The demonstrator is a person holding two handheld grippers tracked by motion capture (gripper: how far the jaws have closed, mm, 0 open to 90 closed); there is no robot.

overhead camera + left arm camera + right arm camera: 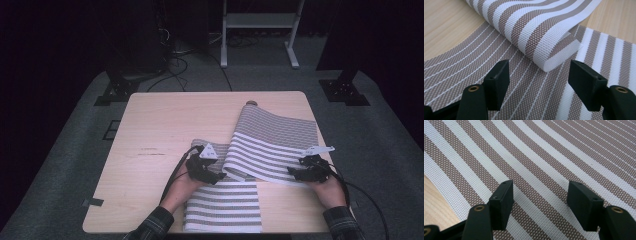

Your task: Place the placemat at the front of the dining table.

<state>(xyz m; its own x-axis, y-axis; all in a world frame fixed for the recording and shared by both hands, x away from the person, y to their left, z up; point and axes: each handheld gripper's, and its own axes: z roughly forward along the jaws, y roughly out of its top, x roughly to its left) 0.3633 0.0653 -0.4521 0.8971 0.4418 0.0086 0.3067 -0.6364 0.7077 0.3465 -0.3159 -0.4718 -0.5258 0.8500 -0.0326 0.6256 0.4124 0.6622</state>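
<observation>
A brown-and-white striped woven mat (pixel 225 205) lies flat at the table's front. A second striped mat (pixel 275 142) lies across it toward the back right, with its near edge curled up. My left gripper (pixel 218 176) is at that mat's near left corner. In the left gripper view its jaws stand open (pixel 539 82), and the folded white corner (pixel 554 55) lies just ahead of them, untouched. My right gripper (pixel 295 173) is at the mat's near right edge. Its jaws are open (pixel 540 202) over the striped weave (pixel 549 157), with nothing between them.
The wooden table (pixel 160 130) has bare room on its left half. A small dark round object (pixel 251 103) sits at the far end of the upper mat. Behind the table are a white frame (pixel 260 22), floor cables (pixel 175 62) and black stands (pixel 344 90).
</observation>
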